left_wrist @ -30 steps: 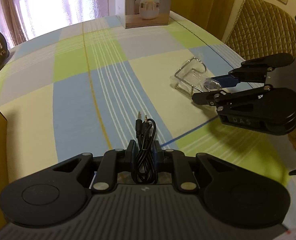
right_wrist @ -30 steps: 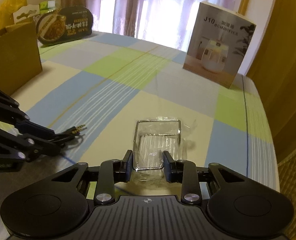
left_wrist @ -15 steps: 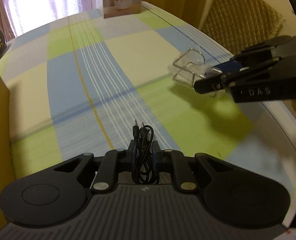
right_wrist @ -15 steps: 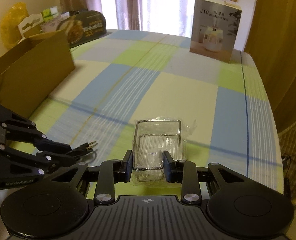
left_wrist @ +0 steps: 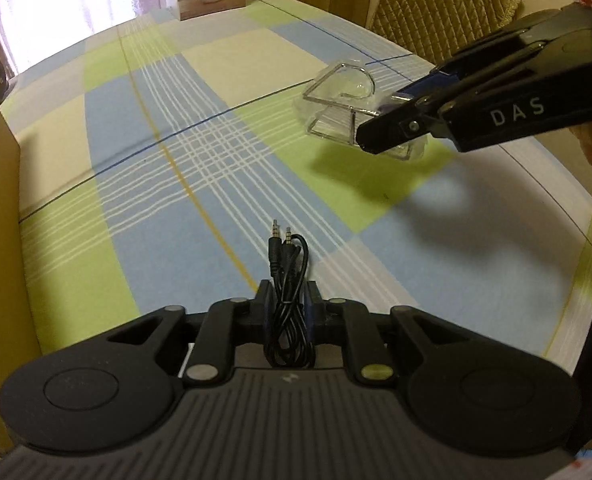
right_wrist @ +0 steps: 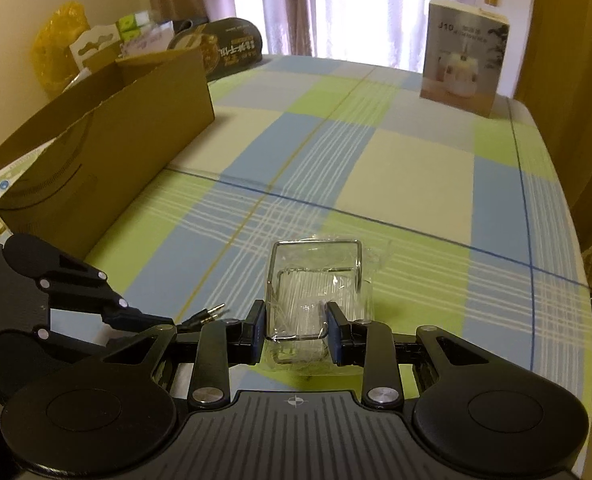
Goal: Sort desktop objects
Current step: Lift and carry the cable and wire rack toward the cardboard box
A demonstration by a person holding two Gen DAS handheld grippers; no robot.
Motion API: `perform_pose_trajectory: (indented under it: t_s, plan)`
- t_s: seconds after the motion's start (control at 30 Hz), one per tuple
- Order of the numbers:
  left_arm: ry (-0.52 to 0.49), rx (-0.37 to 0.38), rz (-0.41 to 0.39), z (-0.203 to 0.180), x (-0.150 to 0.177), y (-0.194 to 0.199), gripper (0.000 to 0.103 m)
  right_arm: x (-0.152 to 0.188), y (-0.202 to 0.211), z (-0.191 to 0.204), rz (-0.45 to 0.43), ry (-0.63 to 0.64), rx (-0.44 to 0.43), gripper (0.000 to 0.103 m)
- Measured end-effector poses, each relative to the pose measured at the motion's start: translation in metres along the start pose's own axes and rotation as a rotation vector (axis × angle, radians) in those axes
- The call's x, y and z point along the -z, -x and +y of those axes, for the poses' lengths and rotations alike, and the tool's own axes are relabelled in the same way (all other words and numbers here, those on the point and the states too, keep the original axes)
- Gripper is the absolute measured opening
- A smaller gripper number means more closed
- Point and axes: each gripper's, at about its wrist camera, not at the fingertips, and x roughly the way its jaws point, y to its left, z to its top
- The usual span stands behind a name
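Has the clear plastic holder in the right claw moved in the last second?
Yes. The clear plastic holder has drawn back from the white humidifier box, toward the table's near edge.

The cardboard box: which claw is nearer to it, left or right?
Left. The left claw, shut on the black audio cable, is close beside the cardboard box. The right claw, shut on the clear wrapped holder, is farther over the table.

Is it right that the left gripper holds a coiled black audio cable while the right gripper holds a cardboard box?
Not quite. The left gripper does hold the black audio cable, but the right gripper holds a clear plastic packet; the right wrist view shows this.
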Motion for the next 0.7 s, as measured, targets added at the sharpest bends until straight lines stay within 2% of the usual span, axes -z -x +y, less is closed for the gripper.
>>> perform_pose_trajectory:
  t_s: [0.03, 0.27, 0.33, 0.47, 0.7]
  plan:
    - [0.0, -0.002, -0.005, 0.001, 0.001, -0.001, 0.027, 0.0, -0.001, 0.0, 0.0, -0.003, 0.002, 0.028]
    - [-0.022, -0.006, -0.018, -0.004, -0.005, -0.007, 0.027, -0.001, -0.009, -0.004, 0.007, -0.011, 0.0, 0.028]
    - [-0.009, -0.015, -0.011, -0.004, -0.007, -0.007, 0.013, 0.0, -0.009, -0.005, 0.01, -0.012, 0.001, 0.028]
    - [0.0, -0.034, -0.012, 0.0, -0.012, -0.004, 0.013, -0.002, -0.006, -0.006, -0.004, -0.019, 0.003, 0.028]
    - [0.021, -0.045, -0.1, 0.004, -0.028, 0.023, 0.013, -0.009, 0.002, 0.001, -0.039, -0.02, -0.006, 0.028]
